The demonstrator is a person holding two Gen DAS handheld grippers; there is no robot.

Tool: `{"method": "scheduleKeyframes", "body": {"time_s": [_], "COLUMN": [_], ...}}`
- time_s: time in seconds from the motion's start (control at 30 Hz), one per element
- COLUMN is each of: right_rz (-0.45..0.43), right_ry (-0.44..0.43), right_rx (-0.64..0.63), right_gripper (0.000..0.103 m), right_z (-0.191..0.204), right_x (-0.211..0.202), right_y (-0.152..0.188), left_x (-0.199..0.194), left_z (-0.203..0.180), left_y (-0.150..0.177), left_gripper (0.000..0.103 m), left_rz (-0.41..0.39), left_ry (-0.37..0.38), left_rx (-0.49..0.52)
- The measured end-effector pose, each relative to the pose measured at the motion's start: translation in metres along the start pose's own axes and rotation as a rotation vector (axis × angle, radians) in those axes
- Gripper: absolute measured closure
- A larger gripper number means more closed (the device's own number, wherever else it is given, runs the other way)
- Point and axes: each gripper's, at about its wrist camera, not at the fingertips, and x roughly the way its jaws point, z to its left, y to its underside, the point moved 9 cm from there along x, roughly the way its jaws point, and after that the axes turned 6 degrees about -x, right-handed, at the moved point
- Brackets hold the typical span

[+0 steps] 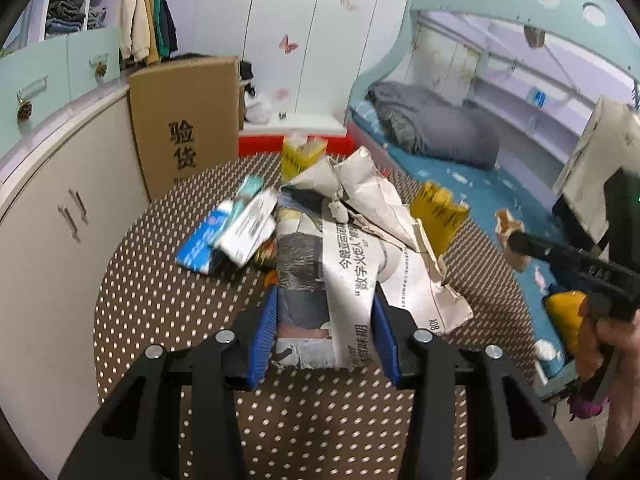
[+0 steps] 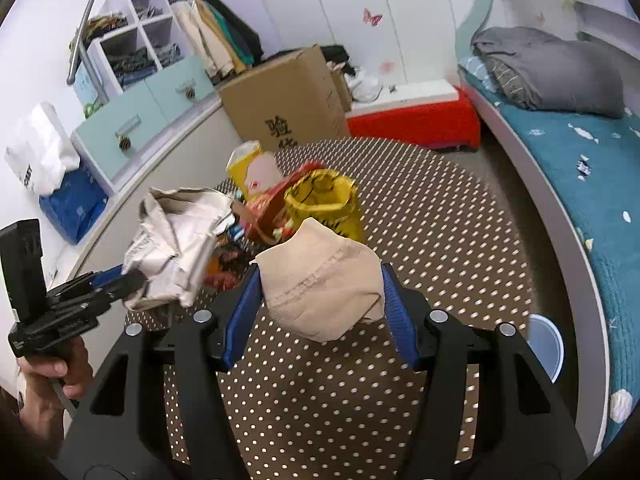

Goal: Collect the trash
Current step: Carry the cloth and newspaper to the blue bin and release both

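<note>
While the crumpled newspaper [image 1: 340,280] is pinched by the left gripper [image 1: 324,336], a beige wad [image 2: 320,292] is clamped in the right gripper [image 2: 320,316]. Both loads are held above the dotted mat [image 1: 168,304]; remaining trash [image 2: 320,200] lies ahead of both jaws, nearer the right.

Newspaper [image 1: 340,248] on rug [image 1: 160,300], boxes [image 1: 232,228] left, perhaps touching.

Both views are evenly lit by soft, cool indoor light with no hard shadows and no strong glare — colours look slightly washed and bluish. Fisheye distortion bends the cupboard [image 1: 60,200] and bed [image 2: 592,208] edges into curves, and dark vignetting fills the corners. Motion blur smears the yellow packets [image 1: 438,216] and crumpled newspaper [image 2: 176,240] — nearby fingers [image 1: 264,340] stay sharp.
</note>
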Motion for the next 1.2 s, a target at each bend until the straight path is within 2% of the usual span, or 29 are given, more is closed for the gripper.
{"method": "scheduleKeyframes", "body": {"time_s": [0.13,0.27,0.5,0.63,0.83,1.03,1.07,1.13,1.2], "right_rz": [-0.039,-0.082,-0.14,-0.116,0.001,0.097,0.11,0.129,0.131], "right_ry": [0.026,0.073,0.179,0.254,0.325,0.304,0.303,0.292,0.29], "right_rx": [0.008,0.019,0.111,0.238,0.448,0.607,0.625,0.675,0.717], "right_gripper": [0.045,0.045,0.045,0.045,0.045,0.042,0.041,0.025,0.019], "right_z": [-0.017,-0.043,-0.123,-0.192,-0.299,-0.361,-0.368,-0.385,-0.399], "right_x": [-0.017,-0.037,-0.073,-0.076,-0.042,0.004,0.011,0.022,0.026], "right_y": [-0.011,-0.021,-0.024,-0.001,0.061,0.113,0.117,0.133,0.144], "left_x": [-0.008,-0.005,0.019,0.049,0.097,0.139,0.147,0.162,0.177], "left_z": [-0.023,-0.064,-0.155,-0.197,-0.255,-0.299,-0.306,-0.317,-0.328], "left_y": [-0.025,-0.05,-0.075,-0.072,-0.057,-0.041,-0.038,-0.03,-0.021], "left_gripper": [0.059,0.059,0.059,0.059,0.059,0.059,0.059,0.059,0.059], "left_rz": [-0.051,-0.093,-0.101,-0.051,0.039,0.114,0.131,0.163,0.201], "left_ry": [0.045,0.106,0.226,0.271,0.303,0.31,0.313,0.312,0.31], "left_rx": [0.008,0.053,0.138,0.17,0.22,0.279,0.288,0.307,0.328]}}
